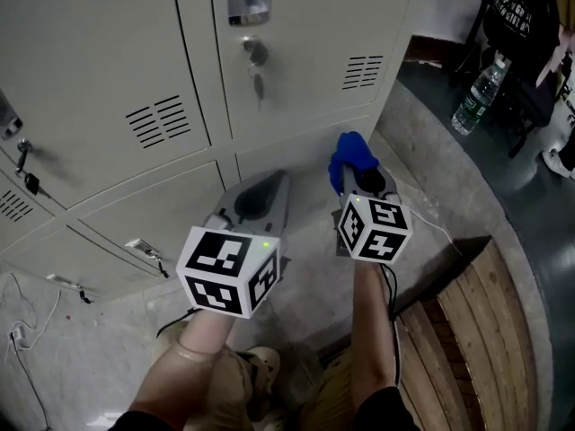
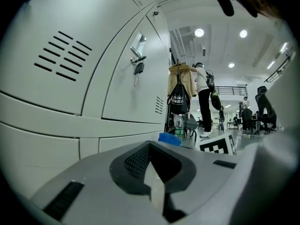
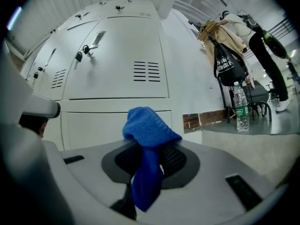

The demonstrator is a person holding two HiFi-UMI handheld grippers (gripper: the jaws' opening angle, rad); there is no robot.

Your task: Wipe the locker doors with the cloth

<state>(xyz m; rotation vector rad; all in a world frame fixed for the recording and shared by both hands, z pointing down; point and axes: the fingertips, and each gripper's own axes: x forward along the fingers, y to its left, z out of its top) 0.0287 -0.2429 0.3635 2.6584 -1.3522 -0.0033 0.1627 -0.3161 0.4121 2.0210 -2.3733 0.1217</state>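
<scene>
A water bottle is seen upright near a black bag. A slatted wooden bench is shown at lower right, and a white cable at lower left.

cloth was seen vivid blue | locker doors were seen pale cream | cubes on left gripper and right gripper were patterned black-and-white

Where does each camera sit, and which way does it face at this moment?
Head view: on the person's head, facing steeply down at the locker doors; both forearms, left gripper and right gripper show.
Left gripper view: on the left gripper, facing the locker doors along its shut, empty jaws.
Right gripper view: on the right gripper, facing the locker doors along jaws shut on the blue cloth.
Shared: all three show the blue cloth and locker doors.
</scene>
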